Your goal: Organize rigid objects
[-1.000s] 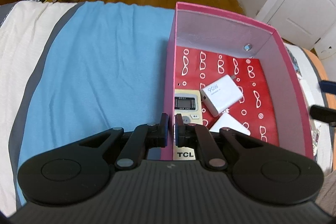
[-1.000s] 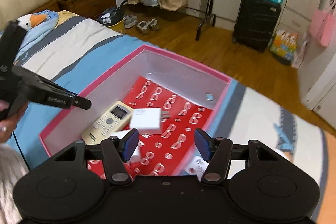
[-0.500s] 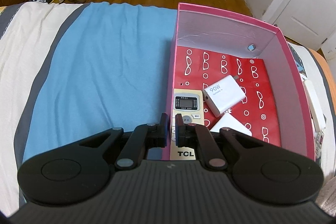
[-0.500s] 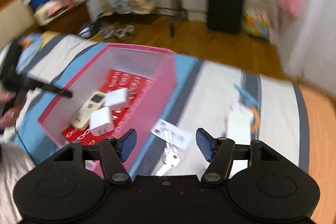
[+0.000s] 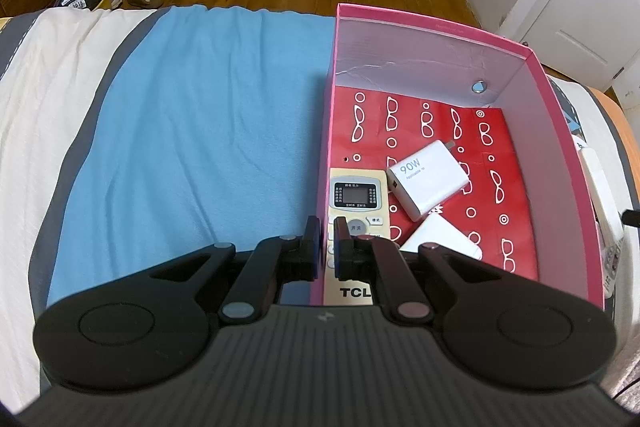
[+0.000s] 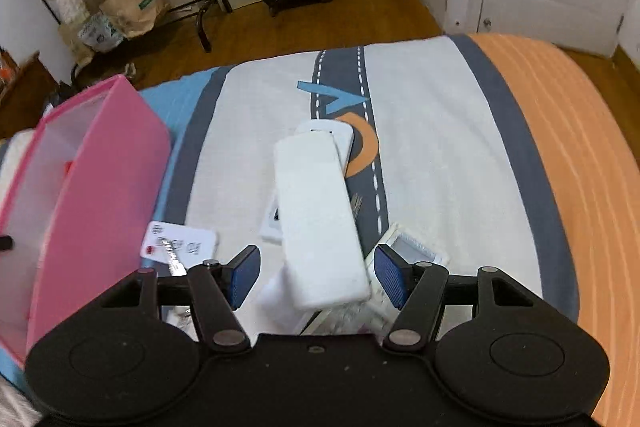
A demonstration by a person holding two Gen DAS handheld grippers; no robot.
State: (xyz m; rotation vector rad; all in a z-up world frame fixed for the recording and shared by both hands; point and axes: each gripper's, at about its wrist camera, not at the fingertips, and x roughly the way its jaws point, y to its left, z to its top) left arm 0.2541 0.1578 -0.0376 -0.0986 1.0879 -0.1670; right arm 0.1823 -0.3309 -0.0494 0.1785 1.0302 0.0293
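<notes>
Right wrist view: our right gripper gapes wide, empty, around a white remote beside the pink box. Our left gripper pinches that box's wall; a TCL remote and charger lie inside.

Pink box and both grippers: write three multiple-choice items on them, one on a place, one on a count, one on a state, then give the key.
1. Where does the TCL remote lie?
A. in the pink box, along its left wall
B. on the blue blanket
C. on the floor

2. How many white chargers lie in the box?
A. none
B. two
C. five

3. How do the jaws of the right gripper stand?
A. shut on a key
B. shut on nothing
C. open, around a white remote

Key:
1 A, the remote sits on the red liner by the wall.
2 B, the 90W charger and a second white charger.
3 C, the blue pads stand apart on either side.
</notes>
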